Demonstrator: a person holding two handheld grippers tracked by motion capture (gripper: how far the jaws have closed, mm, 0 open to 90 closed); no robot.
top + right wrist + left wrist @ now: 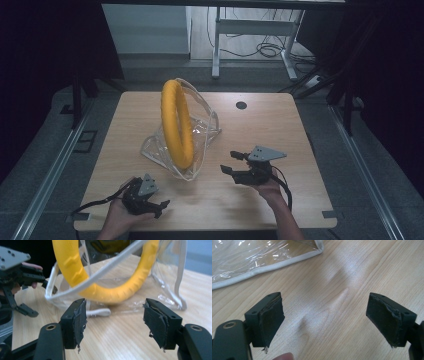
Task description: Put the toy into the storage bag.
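1. Left tool (159, 205), at the worktop's (280, 125) near edge, is released, its jaws wide over bare wood.
2. Right tool (234, 162) is released too, nothing between its pads, aimed at the bag.
3. Beyond them, the yellow ring (177, 122) stands upright inside the clear plastic bag (207, 127) at mid-worktop.

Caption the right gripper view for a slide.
Open right gripper faces a yellow ring standing in a clear plastic bag on the wooden table.

Yellow ring (177, 125), clear white-trimmed bag (202, 132)
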